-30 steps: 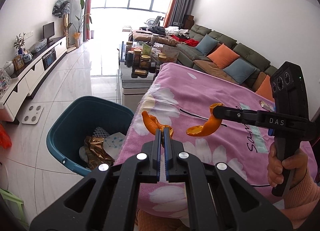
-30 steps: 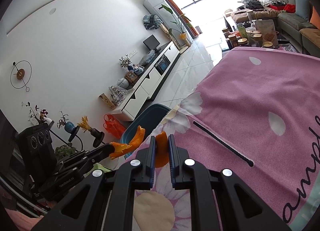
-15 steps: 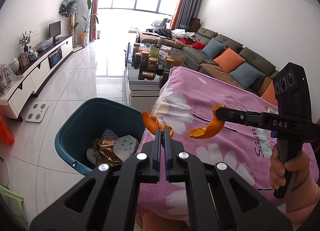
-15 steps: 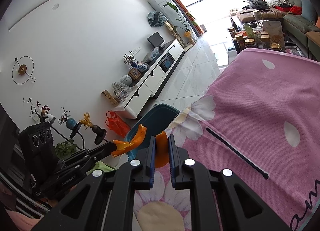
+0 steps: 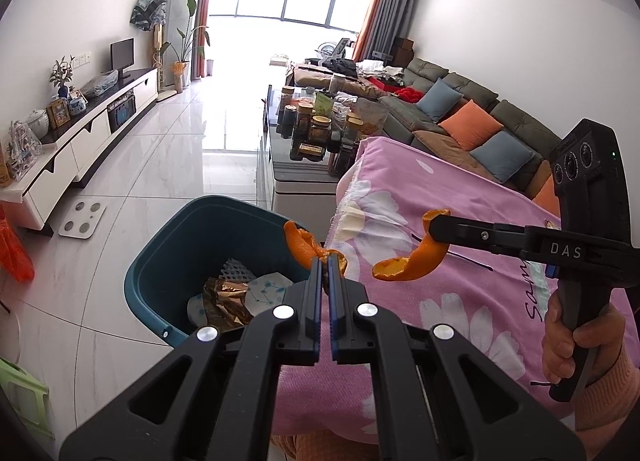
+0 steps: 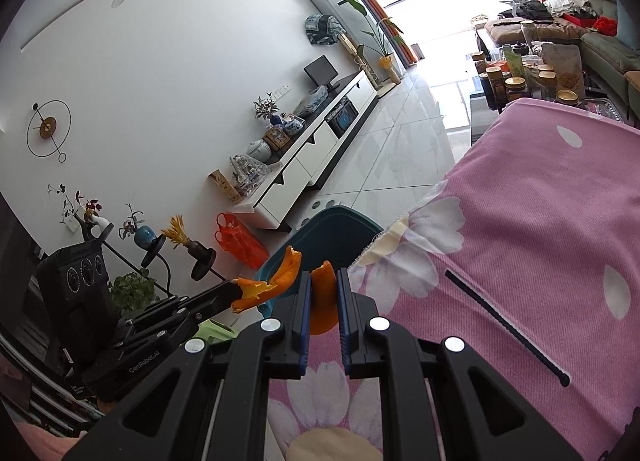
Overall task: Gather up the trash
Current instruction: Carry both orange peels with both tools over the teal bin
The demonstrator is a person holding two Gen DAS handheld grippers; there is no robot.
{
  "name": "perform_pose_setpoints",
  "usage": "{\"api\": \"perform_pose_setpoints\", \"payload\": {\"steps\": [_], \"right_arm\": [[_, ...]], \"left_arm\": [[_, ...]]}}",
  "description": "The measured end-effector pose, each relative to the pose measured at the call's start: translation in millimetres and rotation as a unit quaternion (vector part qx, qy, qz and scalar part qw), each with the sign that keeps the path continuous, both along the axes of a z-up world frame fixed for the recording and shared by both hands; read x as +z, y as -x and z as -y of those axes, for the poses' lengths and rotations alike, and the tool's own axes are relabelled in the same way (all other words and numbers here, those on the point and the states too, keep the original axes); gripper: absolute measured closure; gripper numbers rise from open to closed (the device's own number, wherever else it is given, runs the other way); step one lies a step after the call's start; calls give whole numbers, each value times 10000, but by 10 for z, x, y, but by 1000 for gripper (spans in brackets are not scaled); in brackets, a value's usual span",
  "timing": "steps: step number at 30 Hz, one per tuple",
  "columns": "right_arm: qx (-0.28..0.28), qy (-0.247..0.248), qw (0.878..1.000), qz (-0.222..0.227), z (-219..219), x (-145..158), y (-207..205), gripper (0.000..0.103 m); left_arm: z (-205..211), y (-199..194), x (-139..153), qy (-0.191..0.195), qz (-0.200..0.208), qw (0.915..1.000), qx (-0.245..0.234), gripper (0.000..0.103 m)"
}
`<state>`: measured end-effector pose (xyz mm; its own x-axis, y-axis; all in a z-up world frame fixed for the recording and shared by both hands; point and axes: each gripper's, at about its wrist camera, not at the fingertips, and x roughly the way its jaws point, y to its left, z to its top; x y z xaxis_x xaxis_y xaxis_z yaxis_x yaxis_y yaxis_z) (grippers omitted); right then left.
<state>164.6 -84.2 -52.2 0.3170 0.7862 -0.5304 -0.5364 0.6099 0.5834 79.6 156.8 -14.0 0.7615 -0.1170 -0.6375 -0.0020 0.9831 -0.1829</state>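
My left gripper [image 5: 325,261] is shut on a curled orange peel [image 5: 300,245], held over the near rim of a teal trash bin [image 5: 160,261]. The bin holds crumpled gold wrapper and paper. My right gripper [image 6: 323,285] is shut on a second orange peel [image 6: 322,297]; in the left wrist view this peel [image 5: 412,261] hangs from the right gripper's fingers [image 5: 440,225] above the pink flowered tablecloth [image 5: 460,221]. In the right wrist view the left gripper's peel [image 6: 272,285] shows beside the bin [image 6: 320,221].
A black strap [image 6: 504,325] lies on the pink cloth. A glass coffee table with several jars [image 5: 316,133] stands beyond the table. A white TV cabinet [image 5: 80,141] runs along the left wall, a scale [image 5: 82,218] on the floor, a sofa [image 5: 460,117] at right.
Both grippers, each still holding its peel, have moved left toward the bin. The left peel now sits over the bin's rim instead of over the cloth.
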Motion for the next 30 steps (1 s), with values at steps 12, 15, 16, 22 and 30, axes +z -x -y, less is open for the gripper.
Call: {"api": "perform_pose_setpoints", "payload": {"steps": [12, 15, 16, 22, 30], "right_arm": [[136, 101, 9999, 16, -213, -14, -56, 92], [151, 124, 9998, 2, -260, -21, -76, 92], [159, 128, 9998, -5, -274, -23, -83, 92], [188, 194, 9996, -6, -371, -23, -129, 92], [213, 301, 9993, -6, -491, -54, -184, 92]], "left_arm": [[-111, -74, -75, -26, -93, 9998, 168, 100], [-134, -90, -92, -18, -107, 9997, 200, 100], [-144, -94, -99, -14, -111, 9997, 211, 100], [-166, -149, -139, -23, -139, 9995, 276, 100], [-186, -243, -193, -59, -200, 9991, 376, 100]]}}
